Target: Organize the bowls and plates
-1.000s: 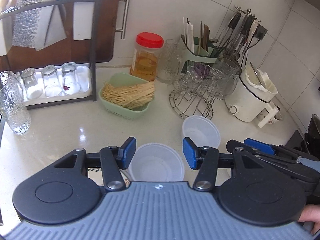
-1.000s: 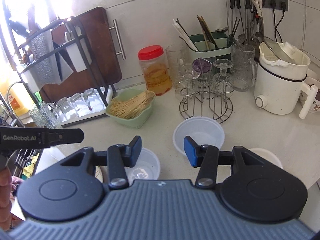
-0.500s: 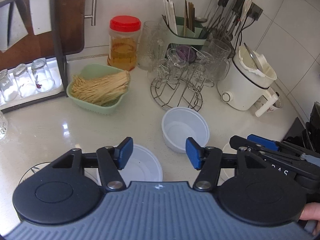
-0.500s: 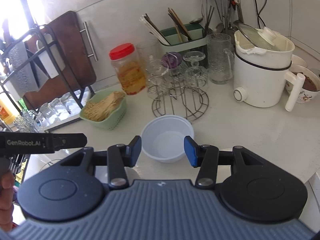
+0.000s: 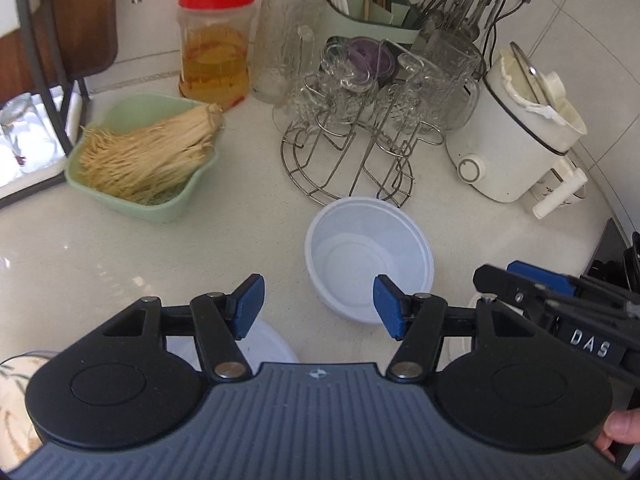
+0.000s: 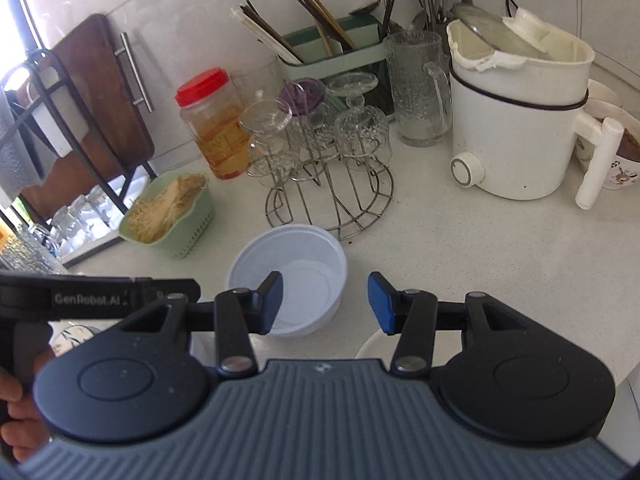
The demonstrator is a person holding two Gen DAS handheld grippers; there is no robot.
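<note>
Both claws gape, grasping nothing. The round white plastic bowl (image 5: 368, 258) (image 6: 294, 276) sits on the white bench (image 5: 248, 232), at one o'clock from the left claw (image 5: 318, 306), eleven o'clock from the right claw (image 6: 324, 300).

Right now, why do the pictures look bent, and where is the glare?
Left wrist view: fisheye curving of the counter, with a soft sheen there. Right wrist view: window light blows out the upper left; the white bowl stays sharp.
</note>
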